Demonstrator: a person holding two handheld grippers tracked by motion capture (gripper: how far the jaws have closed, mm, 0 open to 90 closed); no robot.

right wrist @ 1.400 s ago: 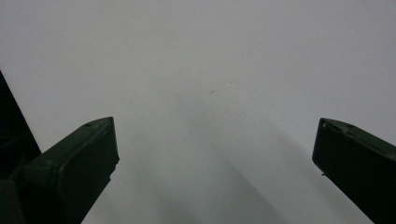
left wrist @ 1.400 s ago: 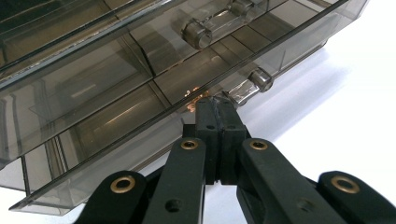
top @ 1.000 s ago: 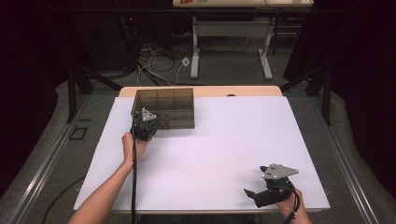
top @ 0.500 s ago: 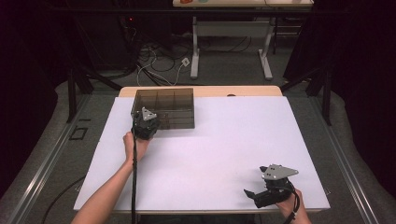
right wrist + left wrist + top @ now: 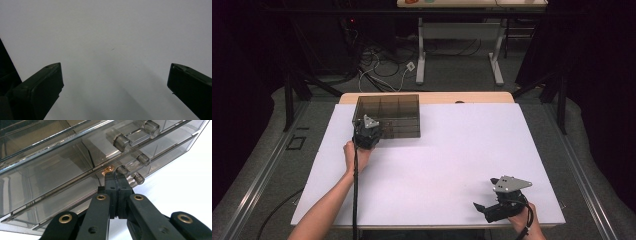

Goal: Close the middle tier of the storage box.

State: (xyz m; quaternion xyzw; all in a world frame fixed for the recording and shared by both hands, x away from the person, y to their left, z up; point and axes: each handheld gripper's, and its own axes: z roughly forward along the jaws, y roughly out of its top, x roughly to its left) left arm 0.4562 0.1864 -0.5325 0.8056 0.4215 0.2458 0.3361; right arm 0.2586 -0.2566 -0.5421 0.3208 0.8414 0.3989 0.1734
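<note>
Tabletop point(image 5: 437, 170), white and broad, takes up the middle of the high view from the centre down to the lower edge, with a strip of bare wood along its far side. Next in size is the smoked clear drawer box point(image 5: 388, 116), standing at the upper left of that white surface, its near face toward the person; in the left gripper view the box point(image 5: 62, 165) stretches across the upper part of the frame, its drawer fronts stacked one above another, each carrying a clear bar handle at the upper right. The left gripper point(image 5: 366, 134) is held against the near left corner of the box in the high view; in its own view the left gripper point(image 5: 116, 182) has its jaws pressed together with no gap, their tips right at the lowest drawer's handle point(image 5: 130, 173), though whether anything is pinched between them cannot be told. The right gripper point(image 5: 483, 206) rests at the lower right of the high view, well apart from the box, its jaws spread wide over bare white surface and holding nothing
</note>
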